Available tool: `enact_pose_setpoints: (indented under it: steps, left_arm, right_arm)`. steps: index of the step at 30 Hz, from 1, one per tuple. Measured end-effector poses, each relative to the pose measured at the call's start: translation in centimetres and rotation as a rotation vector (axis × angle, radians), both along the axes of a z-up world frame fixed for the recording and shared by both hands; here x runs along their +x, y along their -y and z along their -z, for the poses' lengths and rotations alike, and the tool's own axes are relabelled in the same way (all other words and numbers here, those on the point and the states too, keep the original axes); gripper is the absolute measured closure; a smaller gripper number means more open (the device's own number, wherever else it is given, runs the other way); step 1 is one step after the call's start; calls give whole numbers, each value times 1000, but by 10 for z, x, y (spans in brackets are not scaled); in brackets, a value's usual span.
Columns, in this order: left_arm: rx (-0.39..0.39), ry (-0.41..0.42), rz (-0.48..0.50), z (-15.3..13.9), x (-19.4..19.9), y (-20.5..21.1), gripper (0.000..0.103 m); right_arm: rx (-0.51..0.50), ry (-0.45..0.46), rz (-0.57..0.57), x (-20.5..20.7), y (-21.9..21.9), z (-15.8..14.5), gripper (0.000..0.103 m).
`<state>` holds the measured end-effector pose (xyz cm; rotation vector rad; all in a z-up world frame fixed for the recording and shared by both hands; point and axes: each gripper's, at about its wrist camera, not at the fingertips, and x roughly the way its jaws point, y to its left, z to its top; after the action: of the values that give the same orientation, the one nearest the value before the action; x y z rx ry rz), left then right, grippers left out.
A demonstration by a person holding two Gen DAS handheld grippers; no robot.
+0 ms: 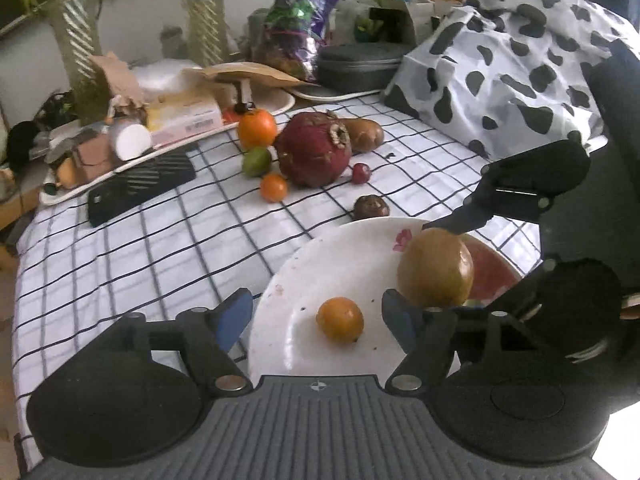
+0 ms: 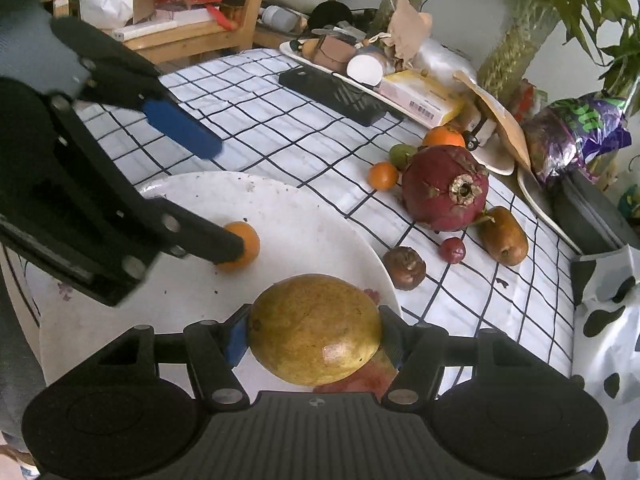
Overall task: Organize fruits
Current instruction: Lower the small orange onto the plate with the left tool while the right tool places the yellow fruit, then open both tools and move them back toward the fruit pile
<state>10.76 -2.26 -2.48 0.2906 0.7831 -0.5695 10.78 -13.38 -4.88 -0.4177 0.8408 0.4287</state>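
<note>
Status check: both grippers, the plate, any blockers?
Left gripper open around small orange fruit on white plate. Right gripper shut on yellow-green mango over plate. Seven fruits wait on cloth; nothing blocking.

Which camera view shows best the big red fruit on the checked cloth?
The right wrist view shows the big red fruit best: it is sharp, unobstructed, its dried crown facing the camera. In the left wrist view the same fruit sits farther back, looks softer, and its crown is turned to the side.

My left wrist view looks steeply down, close over the plate [image 1: 280, 280]; my right wrist view faces it from the opposite side. Both share the plate and bench [image 2: 280, 128].
</note>
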Motion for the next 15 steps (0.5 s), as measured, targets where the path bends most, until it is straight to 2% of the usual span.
enact_pose_setpoints:
  steps: [2, 3, 5, 9, 15]
  left_arm:
    - [6, 9, -11, -3, -5, -3, 33]
    - [5, 11, -16, -5, -8, -4, 33]
    - [3, 11, -28, -8, -13, -8, 33]
    - [-2, 13, -53, -13, -25, -15, 33]
    - [-14, 0, -107, -20, -39, -24, 33]
  right_arm:
    - [-13, 15, 1, -1, -2, -1, 30]
    - [-8, 25, 7, -2, -2, -3, 13]
    - [13, 51, 28, -4, 0, -8, 0]
    - [62, 39, 79, -9, 7, -16, 0]
    - [18, 24, 191, -25, 13, -19, 0]
